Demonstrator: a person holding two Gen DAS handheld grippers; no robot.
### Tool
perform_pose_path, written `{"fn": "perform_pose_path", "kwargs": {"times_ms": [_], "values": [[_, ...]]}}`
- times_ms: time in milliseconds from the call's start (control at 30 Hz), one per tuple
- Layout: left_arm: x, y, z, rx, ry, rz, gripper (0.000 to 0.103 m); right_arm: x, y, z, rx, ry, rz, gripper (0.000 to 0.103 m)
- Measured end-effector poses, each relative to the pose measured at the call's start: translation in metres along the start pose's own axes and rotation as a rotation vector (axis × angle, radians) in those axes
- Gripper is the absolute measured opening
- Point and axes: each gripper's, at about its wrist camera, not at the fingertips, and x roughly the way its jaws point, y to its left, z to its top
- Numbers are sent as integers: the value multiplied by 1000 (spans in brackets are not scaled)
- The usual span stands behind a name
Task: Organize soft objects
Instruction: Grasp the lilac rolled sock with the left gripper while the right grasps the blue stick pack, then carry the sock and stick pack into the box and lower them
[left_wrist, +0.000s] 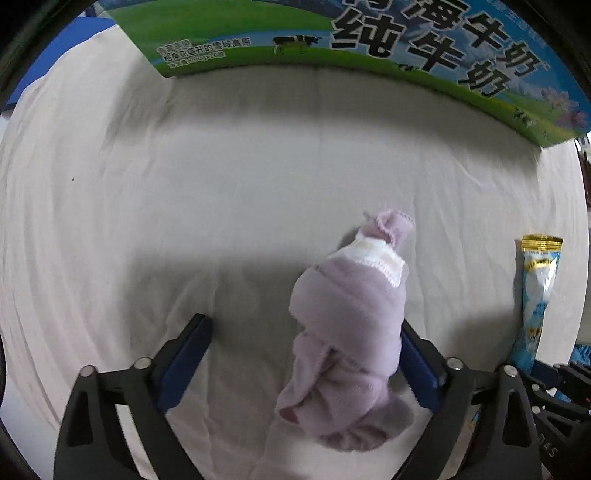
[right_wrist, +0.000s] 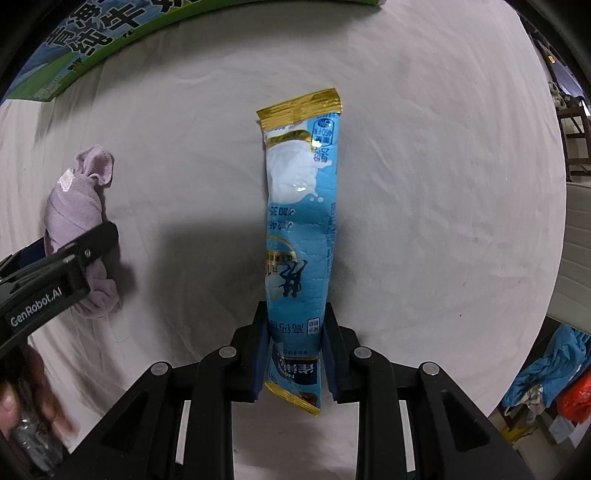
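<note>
A rolled lilac sock bundle (left_wrist: 347, 325) lies on the white cloth, leaning against the right finger of my left gripper (left_wrist: 306, 350), whose jaws stand wide open around it. It also shows in the right wrist view (right_wrist: 77, 221), with the left gripper's finger (right_wrist: 92, 247) beside it. My right gripper (right_wrist: 295, 332) is shut on the lower end of a long blue milk-powder sachet (right_wrist: 301, 229) with gold ends, held just over the cloth. The sachet also shows at the right edge of the left wrist view (left_wrist: 537, 295).
A green and blue milk carton box (left_wrist: 369, 40) stands at the far edge of the white-covered table (left_wrist: 184, 184); it also shows in the right wrist view (right_wrist: 74, 48). Furniture and coloured clutter (right_wrist: 554, 387) lie beyond the table's right edge.
</note>
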Motion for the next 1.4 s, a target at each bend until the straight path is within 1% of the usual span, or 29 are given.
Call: {"fn": "perform_pose_path", "kwargs": {"times_ms": [67, 167, 200, 267, 300, 333, 367, 400, 433, 467, 500, 533, 600, 633, 667, 700, 733, 767, 800, 833, 867, 967, 1067, 1167, 1267, 1400], "values": [[5, 0, -3, -12, 5, -5, 103, -6, -10, 7, -1, 5, 13, 28], [8, 3, 6, -29, 48, -11, 103, -10, -16, 9, 14, -6, 32, 31], [7, 6, 10, -38, 55, -25, 103, -11, -18, 9, 25, -12, 38, 32], [5, 7, 9, -50, 57, -54, 102, -13, -21, 10, 38, -13, 45, 34], [5, 5, 8, -44, 58, -54, 96, -14, -22, 12, 45, -14, 50, 34], [4, 2, 6, -33, 57, -43, 87, -13, -22, 13, 47, -14, 52, 34], [1, -2, 4, -16, 53, -23, 82, -13, -22, 14, 49, -15, 53, 34], [-1, -9, 2, 2, 46, -3, 71, -17, -21, 16, 50, -16, 47, 34], [-3, -16, 0, 14, 41, 1, 62, -26, -21, 20, 49, -22, 44, 34], [-5, -21, -1, 29, 37, 3, 57, -25, -19, 19, 44, -29, 38, 34], [-7, -28, -2, 41, 33, 3, 45, -26, -18, 19, 41, -33, 28, 34], [-8, -33, -3, 49, 35, -2, 40, -27, -15, 19, 32, -37, 11, 34], [-7, -39, -5, 58, 37, 7, 38, -27, -10, 14, 16, -42, -13, 34], [-6, -48, -5, 58, 36, 7, 38, -28, -7, 13, 12, -46, -22, 33], [-6, -49, -7, 52, 35, 4, 38, -29, -4, 12, 8, -49, -33, 30], [-9, -60, -3, 49, 39, 0, 37, -30, -3, 11, 4, -50, -36, 28], [-11, -48, 1, 47, 42, -4, 37, -31, -2, 11, 2, -51, -30, 25], [-14, -28, 13, 44, 44, -10, 37, -32, -1, 10, 0, -49, -31, 24], [-15, -23, 18, 42, 44, -11, 37, -33, 1, 9, -2, -50, -33, 23], [-14, -15, 20, 41, 44, -12, 36, -34, 0, 9, -3, -51, -34, 19], [-14, -11, 24, 38, 44, -16, 36, -35, 1, 9, -3, -51, -32, 18], [-24, -2, 20, 32, 37, -32, 36, -37, 6, 5, -7, -52, -15, 17], [-33, 3, 26, 38, 13, -43, 36, -55, -1, 5, -15, -65, 1, 16], [-53, 4, 24, 41, -16, -68, 36, -71, -6, 4, -23, -86, 30, 16], [-80, 8, 24, 41, -50, -94, 36, -96, -7, 4, -30, -117, 65, 16], [-124, 16, 36, 27, -116, -148, 36, -137, -8, 4, -40, -172, 124, 16]]}}
